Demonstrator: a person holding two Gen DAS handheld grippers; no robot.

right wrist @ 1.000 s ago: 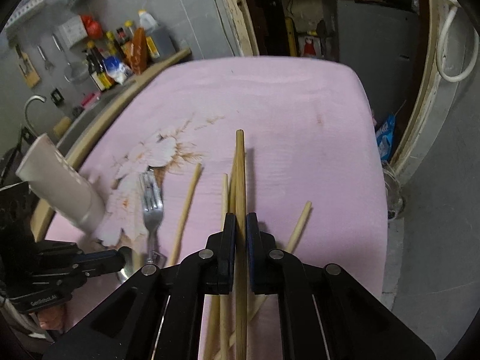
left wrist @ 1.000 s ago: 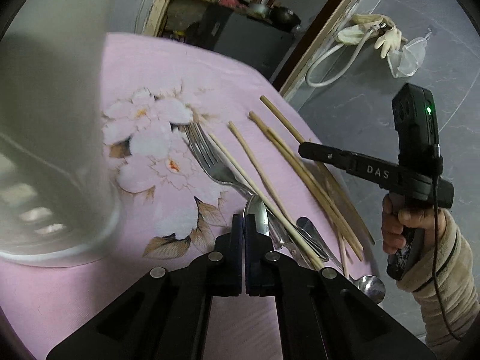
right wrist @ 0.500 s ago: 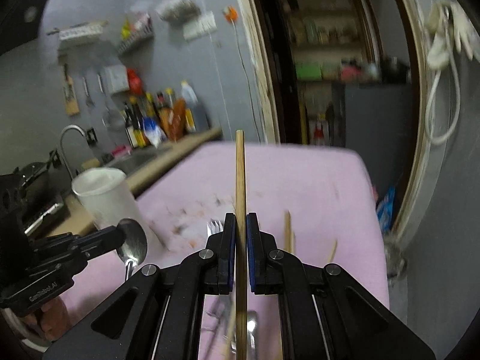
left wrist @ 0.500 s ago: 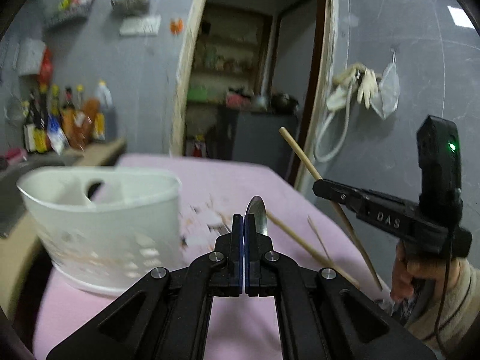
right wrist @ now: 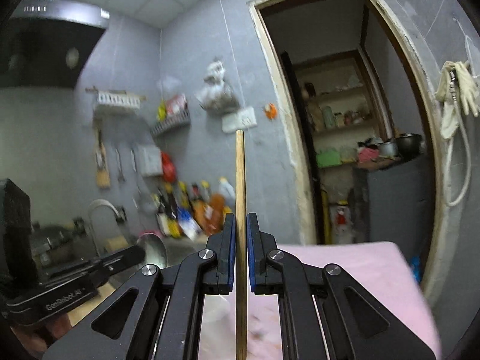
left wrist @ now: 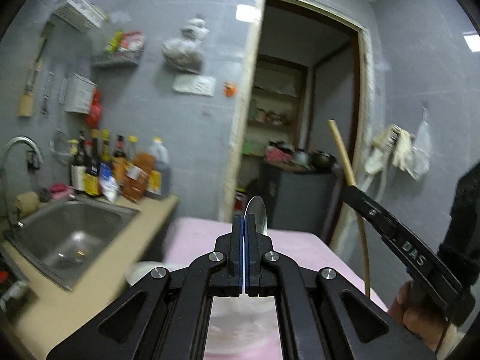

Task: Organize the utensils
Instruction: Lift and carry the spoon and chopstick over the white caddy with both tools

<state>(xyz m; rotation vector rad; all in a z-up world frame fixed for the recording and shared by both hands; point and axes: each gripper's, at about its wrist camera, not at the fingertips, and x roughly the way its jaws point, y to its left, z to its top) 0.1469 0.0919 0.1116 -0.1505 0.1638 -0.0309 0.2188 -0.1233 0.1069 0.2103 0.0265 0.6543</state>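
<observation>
Spoon (left wrist: pixel 256 214) pinched by left gripper (left wrist: pixel 243 225), bowl toward 12 o'clock; sink (left wrist: pixel 60 234) seen in left view only. Chopstick (right wrist: pixel 241 210) clamped upright in right gripper (right wrist: pixel 241 225), above pink table (right wrist: pixel 345 258).

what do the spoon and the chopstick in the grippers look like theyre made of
Spoon: looks like polished metal, probably stainless steel; its bowl is silvery and mirror-bright.
Chopstick: looks like bamboo or wood with a matte, unpainted finish; it is tan with faint lengthwise grain. Which of the two cannot be told.
</observation>
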